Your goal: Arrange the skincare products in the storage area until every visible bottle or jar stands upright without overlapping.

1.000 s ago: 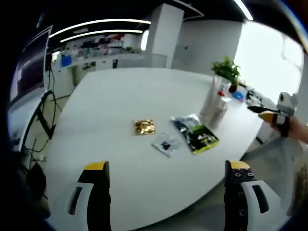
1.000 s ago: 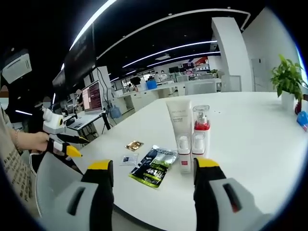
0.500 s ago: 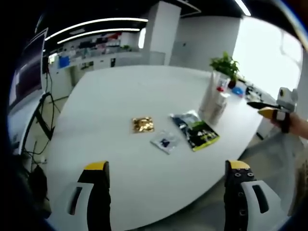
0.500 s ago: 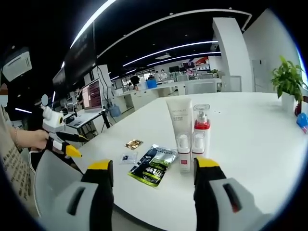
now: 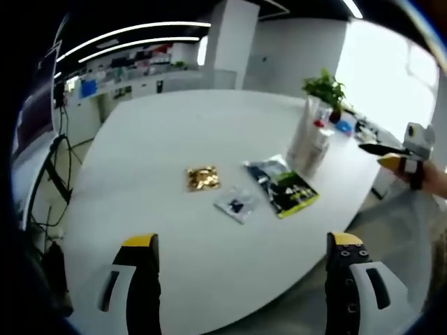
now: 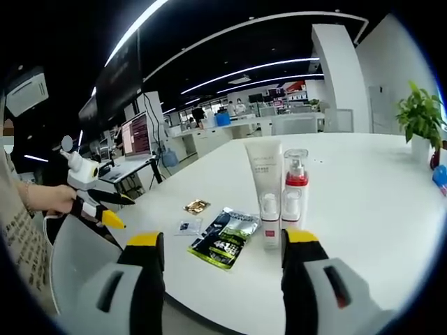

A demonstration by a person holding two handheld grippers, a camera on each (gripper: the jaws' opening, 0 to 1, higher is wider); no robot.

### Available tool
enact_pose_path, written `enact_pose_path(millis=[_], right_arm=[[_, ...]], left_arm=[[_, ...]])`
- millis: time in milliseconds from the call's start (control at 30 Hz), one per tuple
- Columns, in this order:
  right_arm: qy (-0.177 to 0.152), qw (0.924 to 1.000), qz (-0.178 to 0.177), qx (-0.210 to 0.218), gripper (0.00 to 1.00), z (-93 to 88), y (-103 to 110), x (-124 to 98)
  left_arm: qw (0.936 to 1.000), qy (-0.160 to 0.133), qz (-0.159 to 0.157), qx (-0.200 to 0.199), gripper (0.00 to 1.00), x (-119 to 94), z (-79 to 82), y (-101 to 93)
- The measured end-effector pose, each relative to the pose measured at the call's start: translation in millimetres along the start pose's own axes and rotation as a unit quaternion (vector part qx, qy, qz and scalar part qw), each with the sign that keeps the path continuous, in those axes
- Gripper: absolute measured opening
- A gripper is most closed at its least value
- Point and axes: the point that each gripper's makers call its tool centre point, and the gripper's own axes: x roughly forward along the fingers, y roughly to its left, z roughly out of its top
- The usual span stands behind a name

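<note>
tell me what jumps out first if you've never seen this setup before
Two upright skincare containers, a white tube and a red-collared pump bottle, stand side by side on the big white table. Beside them lie flat sachets: a dark green one, a small clear one and a gold one.

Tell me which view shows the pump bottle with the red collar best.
The right gripper view: the pump bottle stands upright, close and sharp, beside the white tube, with its clear cap and red collar plain. In the left gripper view the bottle is small, far and blurred, partly merged with the tube.
</note>
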Motion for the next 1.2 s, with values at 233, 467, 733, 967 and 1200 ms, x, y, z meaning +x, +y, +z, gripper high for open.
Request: enact_pose_path(millis=[233, 467, 733, 967, 1200], right_arm=[[0.001, 1.0000, 0.004, 0.001, 0.68, -0.3, 1.1, 0.3], [0.002, 1.0000, 0.004, 0.004, 0.68, -0.4, -0.2, 0.8], [0.010, 0.9999, 0.003, 0.004, 0.68, -2.2, -1.5, 2.9], [0.015, 0.9998, -0.004, 0.009, 0.68, -4.0, -4.6, 3.2], [0.020, 0.9997, -0.011, 0.013, 0.69, -5.7, -7.5, 3.7]], left_arm=[[0.9996, 0.016, -0.011, 0.018, 0.97, 19.1, 1.1, -5.0], [0.9979, 0.034, -0.026, 0.050, 0.93, 41.4, 6.2, -3.9], [0.9935, 0.064, -0.043, 0.084, 0.87, 73.4, 7.3, -1.8], [0.9874, 0.089, -0.057, 0.118, 0.79, 97.9, 6.4, 0.6], [0.9803, 0.110, -0.071, 0.148, 0.70, 111.5, 7.1, -0.9]])
